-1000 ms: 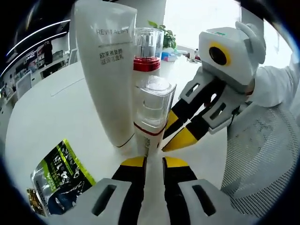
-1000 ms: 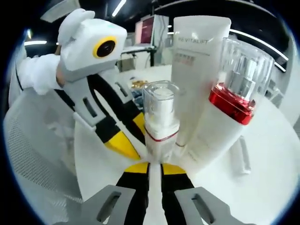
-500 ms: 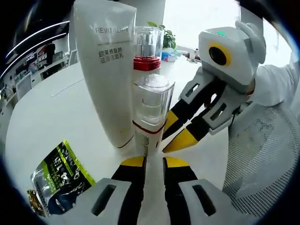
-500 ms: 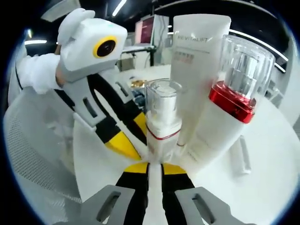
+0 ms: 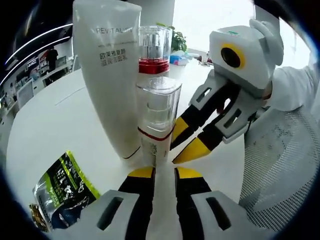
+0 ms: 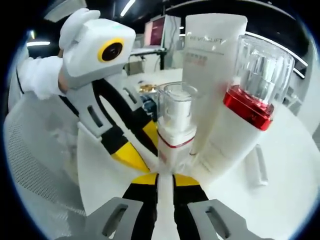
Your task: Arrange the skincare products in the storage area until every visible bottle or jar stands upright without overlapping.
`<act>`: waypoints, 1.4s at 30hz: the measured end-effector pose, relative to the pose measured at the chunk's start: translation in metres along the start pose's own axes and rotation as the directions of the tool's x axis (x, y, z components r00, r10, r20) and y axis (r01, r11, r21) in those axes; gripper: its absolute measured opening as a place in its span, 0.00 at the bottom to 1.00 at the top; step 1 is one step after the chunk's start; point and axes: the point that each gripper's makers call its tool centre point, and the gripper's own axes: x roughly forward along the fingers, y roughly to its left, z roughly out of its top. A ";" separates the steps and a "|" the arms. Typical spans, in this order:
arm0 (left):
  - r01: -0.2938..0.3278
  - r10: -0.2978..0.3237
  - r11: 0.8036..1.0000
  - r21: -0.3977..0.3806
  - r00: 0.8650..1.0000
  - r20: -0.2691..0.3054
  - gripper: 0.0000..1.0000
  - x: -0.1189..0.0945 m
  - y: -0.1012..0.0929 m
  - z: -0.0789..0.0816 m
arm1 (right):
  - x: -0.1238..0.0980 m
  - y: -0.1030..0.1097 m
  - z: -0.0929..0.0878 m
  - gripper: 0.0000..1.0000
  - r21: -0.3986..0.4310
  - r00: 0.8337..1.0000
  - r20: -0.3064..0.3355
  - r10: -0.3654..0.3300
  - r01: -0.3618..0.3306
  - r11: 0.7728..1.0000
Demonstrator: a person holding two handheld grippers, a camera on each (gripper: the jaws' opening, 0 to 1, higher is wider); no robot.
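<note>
Sachet [image 5: 64, 189] edge-cut, print illegible

Both views are bright and mostly sharp. In the left gripper view, daylight from a window [image 5: 215, 20] at the top washes out to pure white and glares off the white surface [image 5: 55, 125]. In the right gripper view, ceiling strip lights [image 6: 127, 7] shine in a dim background. Fisheye bending curves straight edges toward the margins, where detail softens. Shadows are faint and soft.

We look from opposite sides, low and close, sharing the small bottle [image 5: 156, 120] [image 6: 176, 127] and tall tube [image 5: 107, 75] [image 6: 212, 70].
</note>
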 end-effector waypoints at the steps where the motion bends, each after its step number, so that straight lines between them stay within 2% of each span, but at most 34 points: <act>1: -0.002 0.002 1.000 -0.003 1.000 0.002 0.15 0.000 0.000 0.000 | 0.000 0.000 0.000 0.02 -0.002 1.000 0.000 -0.001 0.001 1.000; 21: -0.010 0.009 1.000 0.009 1.000 0.011 0.17 0.003 0.002 0.001 | 0.001 0.000 0.000 0.03 -0.015 1.000 -0.002 -0.005 0.005 1.000; 28: -0.022 0.022 1.000 0.010 1.000 0.007 0.20 0.001 0.006 0.000 | 0.000 -0.001 0.000 0.07 -0.011 1.000 -0.004 -0.004 0.004 1.000; 40: -0.025 0.025 1.000 0.000 1.000 0.011 0.22 -0.007 0.004 0.001 | -0.005 -0.001 0.002 0.09 -0.018 1.000 -0.003 -0.019 0.019 1.000; 42: -0.023 0.023 1.000 -0.002 1.000 0.013 0.22 -0.007 0.002 0.002 | -0.006 0.001 0.004 0.09 0.002 1.000 0.005 -0.013 0.013 1.000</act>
